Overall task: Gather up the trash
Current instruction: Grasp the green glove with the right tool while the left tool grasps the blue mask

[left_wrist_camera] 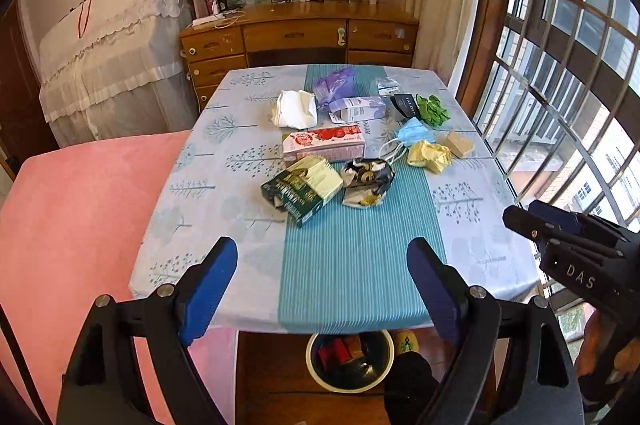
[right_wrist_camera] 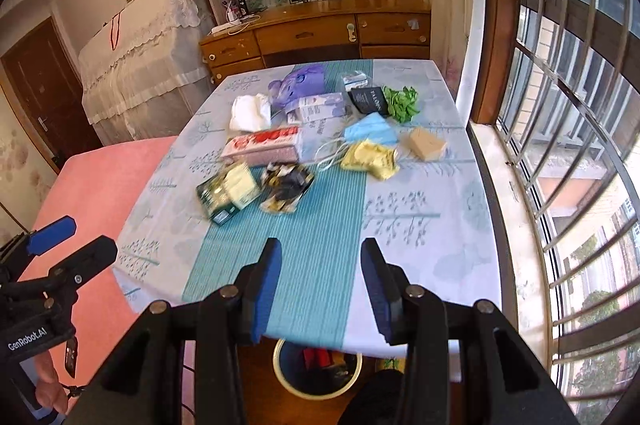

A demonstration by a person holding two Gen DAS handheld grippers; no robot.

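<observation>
The left gripper (left_wrist_camera: 322, 279) hung over the near edge of the table with its blue-padded fingers (left_wrist_camera: 208, 291) spread wide and nothing between them. The right gripper (right_wrist_camera: 320, 287) hovered beside it over the same edge, its fingers set narrower, partly apart, and also empty. In the left wrist view the right gripper showed at the right side, above the table's corner; in the right wrist view the left gripper showed at the lower left, over a pink-covered surface (right_wrist_camera: 100, 193) next to the table.

Just below the fingers, on the floor under the table's near edge, stood a round bin (left_wrist_camera: 350, 361) with red and dark items already inside.

The table (left_wrist_camera: 360, 265) wore a pale cloth printed with trees and a teal striped band down the middle. The trash lay farther out, clustered around the centre and far half, well apart from both grippers. Nearest were a dark green carton (left_wrist_camera: 302, 191) and a crumpled black-and-white wrapper (left_wrist_camera: 368, 181) just beside it. Behind them lay a pink-and-red carton (left_wrist_camera: 324, 143), a blue face mask (left_wrist_camera: 414, 137), a crumpled yellow paper (left_wrist_camera: 430, 155) and a tan block (left_wrist_camera: 460, 144). Farther still were white crumpled paper (left_wrist_camera: 296, 109), a purple plastic bag (left_wrist_camera: 334, 85), a small lilac carton (left_wrist_camera: 362, 107), a black packet (left_wrist_camera: 406, 107) and a green crumpled piece (left_wrist_camera: 432, 109).

Beyond the table stood a wooden desk (left_wrist_camera: 296, 33) with bookshelves, and a barred window (left_wrist_camera: 560, 65) ran along the right.
</observation>
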